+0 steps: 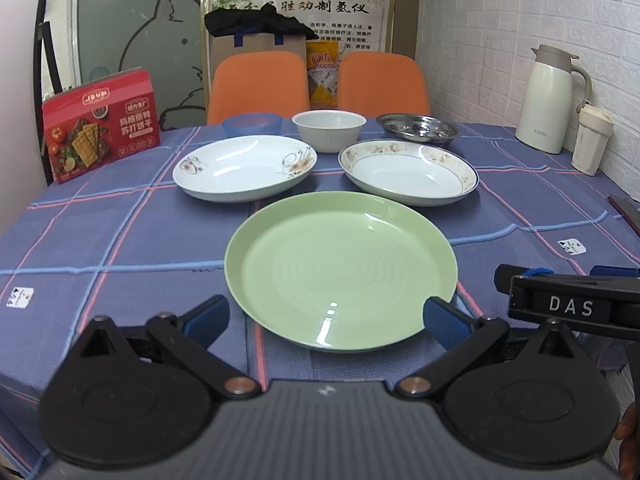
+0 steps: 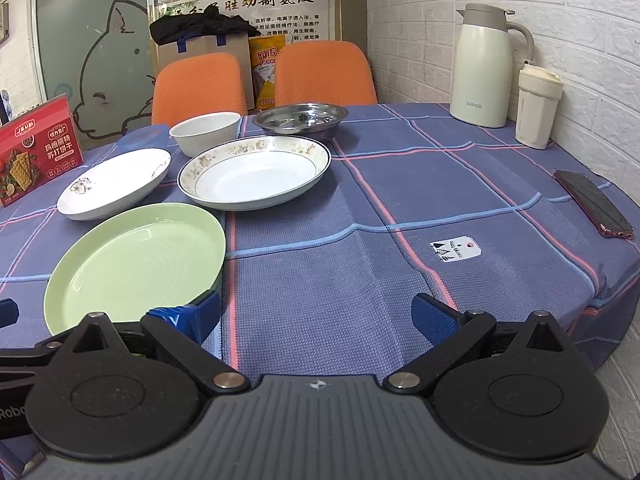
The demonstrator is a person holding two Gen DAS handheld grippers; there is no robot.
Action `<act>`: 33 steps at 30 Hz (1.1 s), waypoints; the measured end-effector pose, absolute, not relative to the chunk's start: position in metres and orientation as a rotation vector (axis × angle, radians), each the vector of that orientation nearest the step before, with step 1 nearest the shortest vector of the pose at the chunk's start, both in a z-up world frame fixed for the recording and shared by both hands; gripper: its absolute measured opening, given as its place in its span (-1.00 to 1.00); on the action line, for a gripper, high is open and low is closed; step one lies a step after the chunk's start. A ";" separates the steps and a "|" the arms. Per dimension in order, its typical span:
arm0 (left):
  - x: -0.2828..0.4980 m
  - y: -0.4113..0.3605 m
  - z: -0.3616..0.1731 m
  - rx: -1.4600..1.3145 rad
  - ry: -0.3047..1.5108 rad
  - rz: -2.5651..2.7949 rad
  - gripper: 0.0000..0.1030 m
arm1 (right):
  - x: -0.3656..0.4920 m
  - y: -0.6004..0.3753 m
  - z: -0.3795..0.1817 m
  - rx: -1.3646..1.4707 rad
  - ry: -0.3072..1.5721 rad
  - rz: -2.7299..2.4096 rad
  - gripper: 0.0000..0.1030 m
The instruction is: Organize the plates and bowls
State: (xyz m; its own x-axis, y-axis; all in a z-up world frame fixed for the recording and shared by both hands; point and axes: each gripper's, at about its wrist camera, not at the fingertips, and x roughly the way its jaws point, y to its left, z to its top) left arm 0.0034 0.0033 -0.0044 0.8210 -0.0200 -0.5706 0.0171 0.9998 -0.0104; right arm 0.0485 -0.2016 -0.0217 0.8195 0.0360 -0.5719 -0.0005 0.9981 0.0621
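Note:
A green plate lies nearest me on the blue checked tablecloth, also in the right wrist view. Behind it sit a white floral plate and a gold-rimmed deep plate. Further back stand a blue bowl, a white bowl and a steel dish. My left gripper is open and empty, its fingers on either side of the green plate's near rim. My right gripper is open and empty over bare cloth to the right of the green plate.
A red cracker box stands at the back left. A white thermos jug and a cream cup stand at the back right by the brick wall. A phone lies near the right edge. Two orange chairs stand behind the table.

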 end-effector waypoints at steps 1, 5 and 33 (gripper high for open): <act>0.003 0.003 -0.005 -0.004 0.608 -0.020 0.99 | 0.049 -0.201 -0.022 0.060 0.610 0.020 0.74; 0.004 0.003 -0.005 -0.007 0.609 -0.021 0.99 | 0.049 -0.200 -0.022 0.058 0.611 0.021 0.74; 0.005 0.004 -0.001 -0.003 0.611 -0.022 0.99 | 0.049 -0.201 -0.019 0.053 0.608 0.017 0.74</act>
State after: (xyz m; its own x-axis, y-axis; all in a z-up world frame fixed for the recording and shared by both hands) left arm 0.0047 0.0041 -0.0009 0.8189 -0.0218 -0.5735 0.0199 0.9998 -0.0097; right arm 0.0493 -0.2011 -0.0193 0.8209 0.0318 -0.5702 -0.0006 0.9985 0.0547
